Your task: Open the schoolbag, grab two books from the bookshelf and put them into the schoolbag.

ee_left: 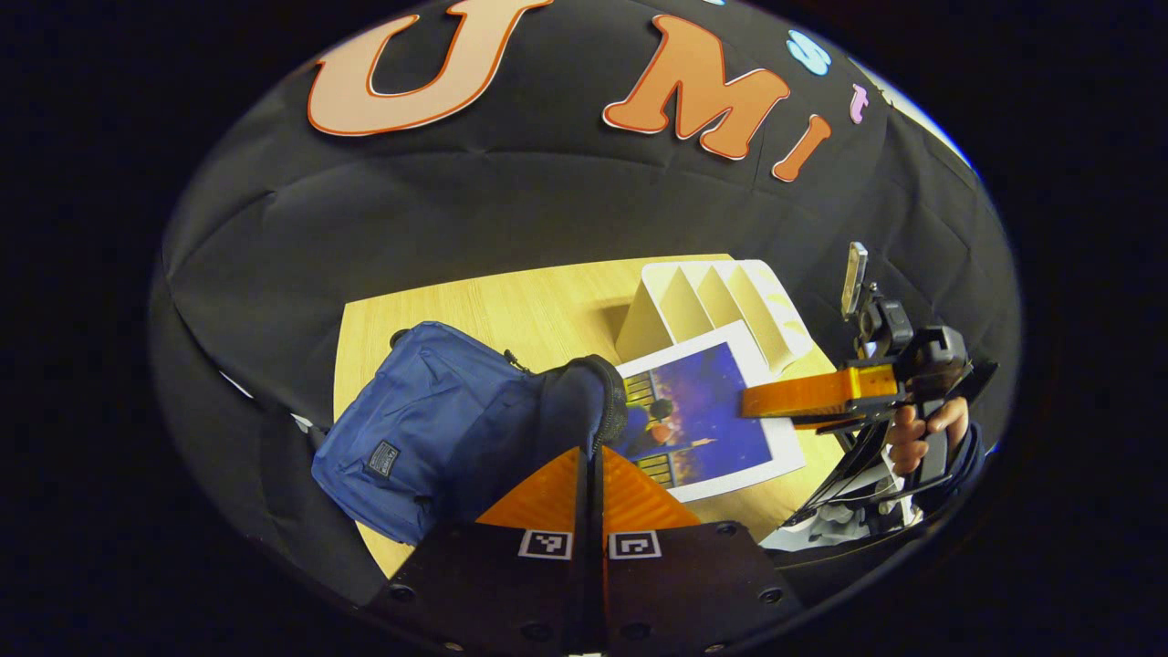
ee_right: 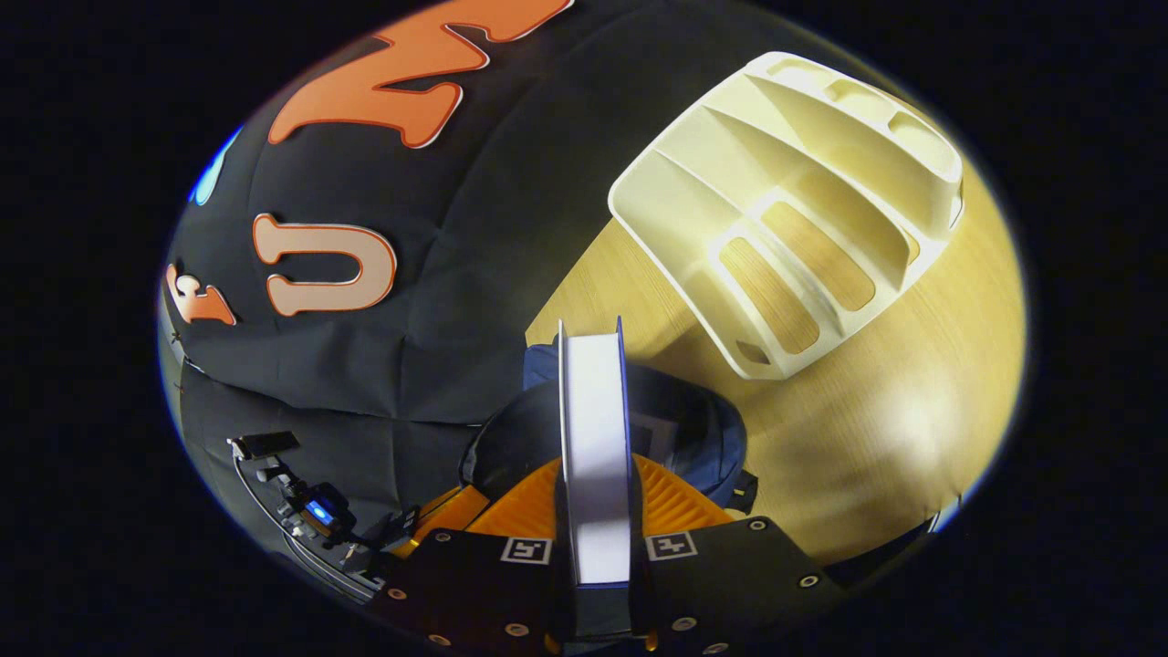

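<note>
Left gripper view: at about 8 o'clock the blue schoolbag (ee_left: 429, 429) lies on the wooden tabletop (ee_left: 511, 301), its near corner cut off behind the left claw (ee_left: 590, 456). That claw's two fingers meet on the bag's dark opening rim, pinching it; how much cloth sits between them is hard to make out. Toward 3 o'clock a book (ee_left: 703, 415) with a dark blue cover picture and white border lies tilted, its long axis running from the bag's mouth at 9 o'clock up toward the bookshelf at 1 o'clock; its left end is hidden behind the rim. The right claw (ee_left: 757, 401), held by a hand (ee_left: 922, 429), clamps the book's right edge. Behind it stands the cream bookshelf (ee_left: 721, 301), partly covered by the book.

Right gripper view: at 8 o'clock part of the left device shows, blurred. At centre the book (ee_right: 593, 438) is seen edge-on, white pages upright, pointing to 12 o'clock, pinched between the fingers of the right claw (ee_right: 595, 511). The open schoolbag (ee_right: 693, 429) sits just beyond, mostly hidden. At 2 o'clock the bookshelf (ee_right: 803, 201) lies on the tabletop (ee_right: 912, 411), its slots bare.
</note>
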Motion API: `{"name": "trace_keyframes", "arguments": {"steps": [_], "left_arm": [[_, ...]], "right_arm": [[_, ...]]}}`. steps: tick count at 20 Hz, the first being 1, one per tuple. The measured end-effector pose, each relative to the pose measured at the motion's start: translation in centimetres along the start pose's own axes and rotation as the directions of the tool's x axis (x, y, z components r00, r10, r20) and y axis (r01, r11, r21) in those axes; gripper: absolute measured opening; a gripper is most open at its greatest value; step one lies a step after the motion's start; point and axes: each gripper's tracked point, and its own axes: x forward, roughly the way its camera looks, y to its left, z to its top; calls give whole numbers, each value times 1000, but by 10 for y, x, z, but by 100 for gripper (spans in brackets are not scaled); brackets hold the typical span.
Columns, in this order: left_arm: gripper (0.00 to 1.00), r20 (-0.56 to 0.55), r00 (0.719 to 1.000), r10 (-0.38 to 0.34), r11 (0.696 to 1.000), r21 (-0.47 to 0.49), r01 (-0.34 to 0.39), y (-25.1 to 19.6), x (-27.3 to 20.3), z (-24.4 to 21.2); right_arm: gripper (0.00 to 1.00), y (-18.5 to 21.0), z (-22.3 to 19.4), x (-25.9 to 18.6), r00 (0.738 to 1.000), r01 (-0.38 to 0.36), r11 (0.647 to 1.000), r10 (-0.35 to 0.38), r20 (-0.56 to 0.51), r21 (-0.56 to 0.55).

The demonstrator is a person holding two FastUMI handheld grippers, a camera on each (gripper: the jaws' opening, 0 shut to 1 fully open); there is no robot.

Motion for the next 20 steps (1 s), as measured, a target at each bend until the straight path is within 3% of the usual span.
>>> {"name": "trace_keyframes", "arguments": {"steps": [9,20], "left_arm": [[1,-8,1000,-15,1000,25,15,-13,1,-2],[1,-19,999,-33,998,57,34,-32,0,-14]], "right_arm": [[23,0,-44,74,998,-65,996,64,14,67],[24,9,-61,135,992,-101,994,103,67,-31]]}}
